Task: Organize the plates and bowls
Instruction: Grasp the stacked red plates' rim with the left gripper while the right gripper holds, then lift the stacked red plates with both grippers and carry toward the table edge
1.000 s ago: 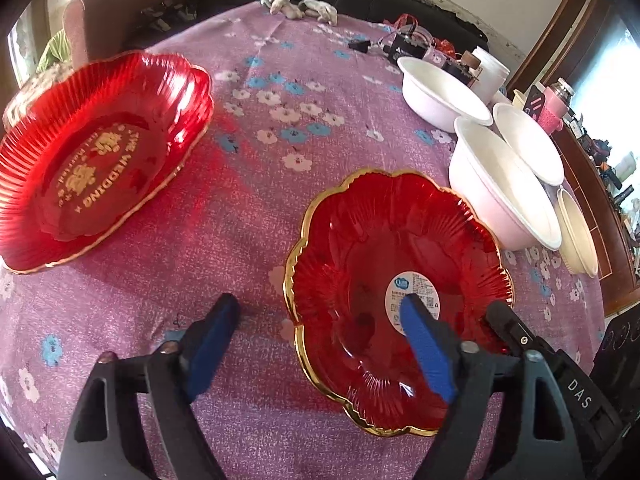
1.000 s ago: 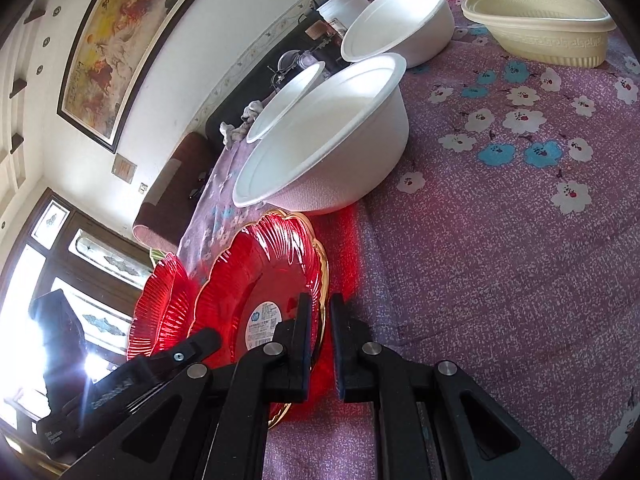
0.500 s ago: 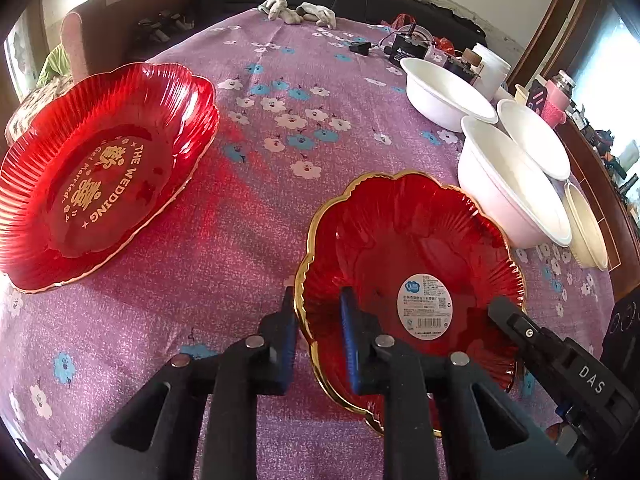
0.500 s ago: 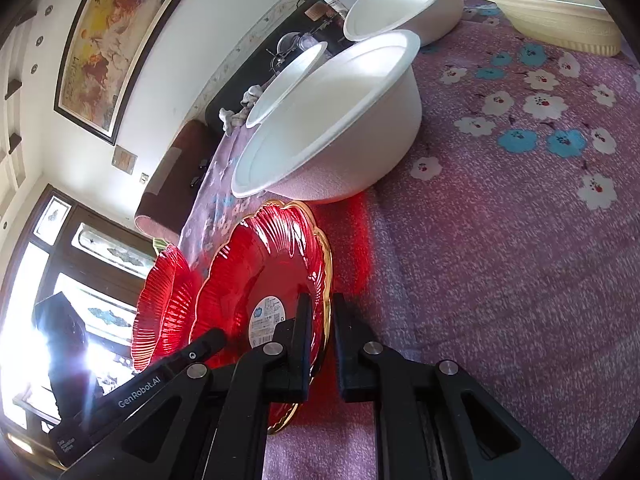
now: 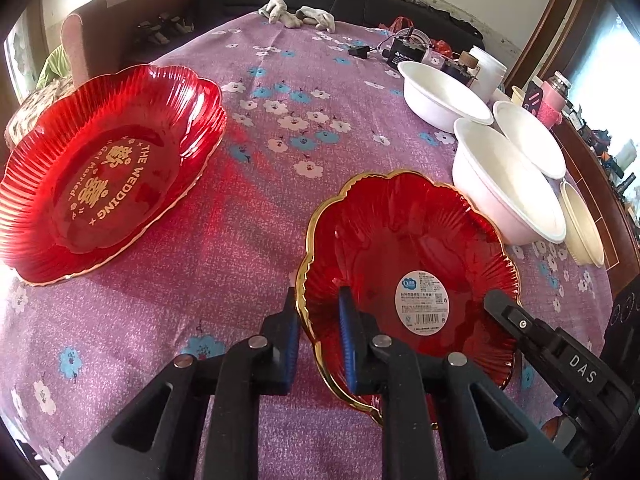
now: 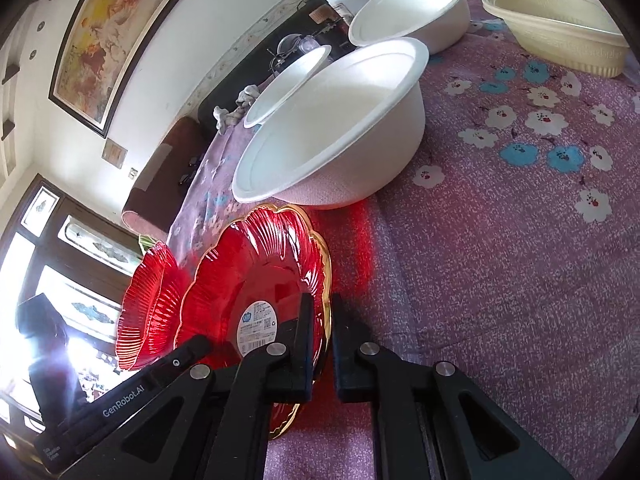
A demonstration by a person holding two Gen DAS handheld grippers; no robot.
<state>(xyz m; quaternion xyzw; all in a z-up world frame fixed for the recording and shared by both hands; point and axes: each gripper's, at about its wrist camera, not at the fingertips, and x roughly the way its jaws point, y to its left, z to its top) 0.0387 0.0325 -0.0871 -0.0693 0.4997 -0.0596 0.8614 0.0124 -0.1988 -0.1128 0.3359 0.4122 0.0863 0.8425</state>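
The counter (image 5: 256, 216), under a purple flowered cloth, carries everything. At its left lies the large red wedding plate (image 5: 104, 172), well apart from the smaller red gold-rimmed plate (image 5: 404, 260) near the white bowls (image 5: 504, 188). Both tools grip that smaller plate: the left hand-held gripper (image 5: 318, 340) is clamped on its near-left rim, having just closed there, and the right hand-held gripper (image 6: 322, 344) is clamped on the opposite rim. The wedding plate lies leftward, nearer the left hand.

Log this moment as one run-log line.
left gripper: just closed on small red plate rim | right gripper: shut on same plate's opposite rim | plate: on table
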